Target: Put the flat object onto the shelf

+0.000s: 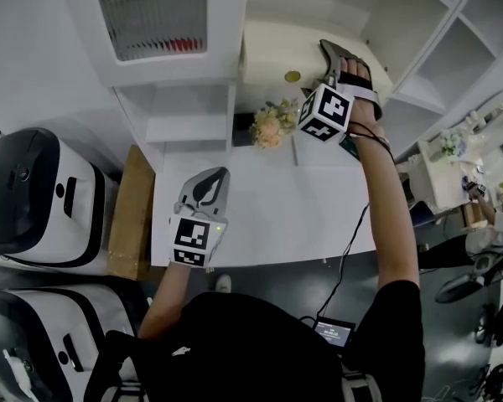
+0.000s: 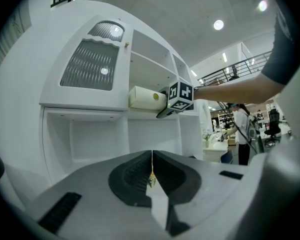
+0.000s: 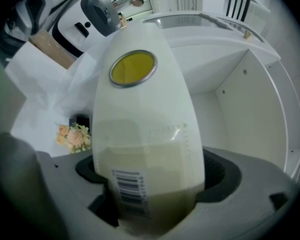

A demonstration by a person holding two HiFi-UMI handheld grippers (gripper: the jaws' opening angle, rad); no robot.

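Head view, shelf unit (image 1: 193, 82): white, with open compartments beside a ribbed door; it stood at the back of the bench.
Bench (image 1: 260, 216): white and mostly bare.
Flat box (image 3: 145, 134): a cream carton with a round yellow sticker and a barcode. It was probably light and stiff, smooth enough to slip, and best pinched across its narrow end. It lay partway inside the open compartment at shelf-board level; whether it rested there was unclear.
Right tool (image 1: 327, 53): clamped on the box's near end, with the box projecting straight ahead between the jaws.
Left tool (image 1: 216, 176): jaws together, nothing held, low over the bench, well apart from the box.
Flowers (image 1: 271, 126): a small bunch on the bench below the box.
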